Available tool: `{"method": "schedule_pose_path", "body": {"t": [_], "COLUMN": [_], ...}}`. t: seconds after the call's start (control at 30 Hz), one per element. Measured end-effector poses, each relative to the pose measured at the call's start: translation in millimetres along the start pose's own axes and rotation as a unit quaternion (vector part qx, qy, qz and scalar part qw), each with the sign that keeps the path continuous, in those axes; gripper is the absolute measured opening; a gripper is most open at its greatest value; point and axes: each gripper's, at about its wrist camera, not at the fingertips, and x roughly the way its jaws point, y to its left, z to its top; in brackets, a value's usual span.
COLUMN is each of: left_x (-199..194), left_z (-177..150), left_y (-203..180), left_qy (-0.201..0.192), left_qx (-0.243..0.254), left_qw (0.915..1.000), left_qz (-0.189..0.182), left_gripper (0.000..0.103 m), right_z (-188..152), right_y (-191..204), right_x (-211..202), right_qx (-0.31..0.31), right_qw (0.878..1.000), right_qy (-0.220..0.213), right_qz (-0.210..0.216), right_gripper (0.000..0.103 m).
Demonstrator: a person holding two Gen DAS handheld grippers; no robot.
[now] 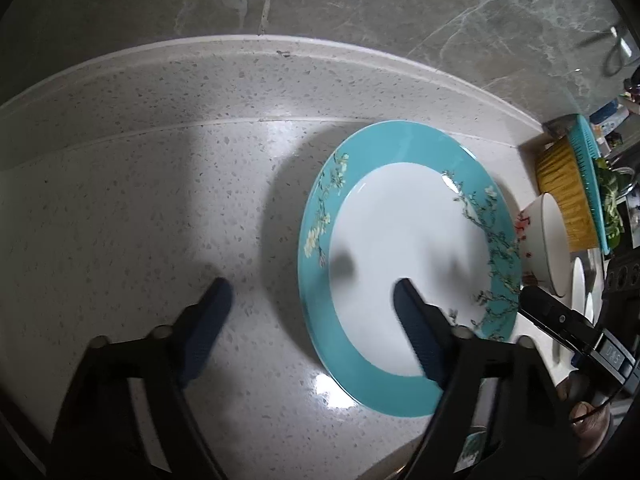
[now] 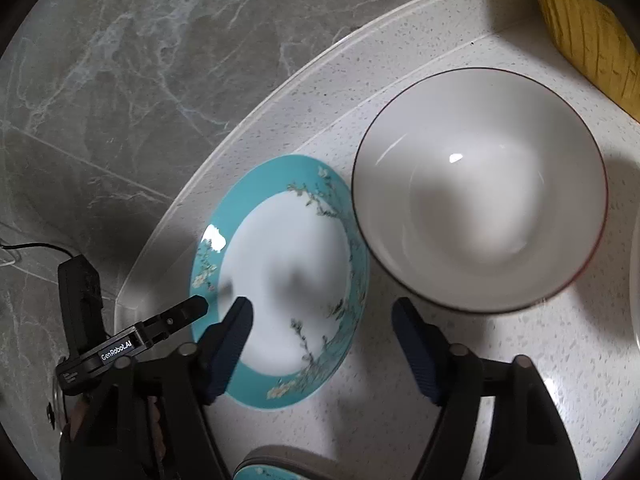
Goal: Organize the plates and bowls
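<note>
Apparently little is sorted: the teal-rimmed plate [image 1: 408, 268] and white bowl [image 2: 480, 188] lie separate on the counter [image 1: 160, 200], both grippers, left [image 1: 312, 300] and right [image 2: 322, 320], gaping and empty.

The right tool's finger [image 1: 420, 344] is covering part of the teal plate [image 1: 320, 264] near its lower rim in the left wrist view, and both tools' fingers are showing motion blur. Small clutter [image 1: 612, 128] at that view's right edge is sitting too small and warped to identify. A white dish [image 1: 578, 288] behind the bowl [image 1: 548, 240] is showing only a sliver. In the right wrist view, the yellow basket [image 2: 588, 28] is being cut by the top right edge, and a second teal-patterned dish [image 2: 276, 472] is being clipped by the bottom edge.
</note>
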Motion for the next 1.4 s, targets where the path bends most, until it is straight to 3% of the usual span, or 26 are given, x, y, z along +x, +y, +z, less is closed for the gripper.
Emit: {"method": "schedule_pose_path", "body": {"t": [0.1,0.2,0.27,0.3,0.5,0.53,0.67,1.4], "left_x": [8.8,10.5,11.0,12.5,15.5,16.5,16.4,-16.4], "left_z": [1.5,3.0,3.3,3.7,4.6,4.8,4.6,-30.8], "left_y": [-4.1,-8.5,-9.8,-11.7,-20.6,-22.4,-19.5,-34.6], "left_qy": [0.005,0.001,0.002,0.004,0.004,0.003,-0.002,-0.037], "left_qx": [0.007,0.017,0.021,0.024,0.041,0.043,0.042,0.05], "left_qw": [1.0,0.9998,0.9998,0.9997,0.9991,0.999,0.9991,0.9978], "left_qz": [0.004,0.006,0.004,0.004,0.01,0.014,0.01,0.024], "left_gripper": [0.073,0.06,0.03,0.028,0.026,0.022,0.017,0.016], "right_z": [1.1,1.1,1.6,1.5,1.7,1.7,3.4,-9.9], "right_y": [0.1,1.3,1.8,2.1,3.5,3.8,-1.7,13.4], "right_x": [4.9,9.3,12.4,14.1,20.6,21.3,19.8,-4.2], "right_qx": [-0.002,-0.007,-0.009,-0.011,-0.016,-0.018,-0.018,-0.072], "right_qw": [1.0,1.0,1.0,1.0,0.999,0.999,0.998,0.995], "right_qy": [0.0,0.002,0.003,0.004,0.009,0.007,0.007,-0.006], "right_qz": [-0.005,-0.009,-0.013,-0.015,-0.028,-0.032,-0.053,-0.065], "right_gripper": [0.068,0.062,0.057,0.053,0.036,0.033,0.012,0.013]}}
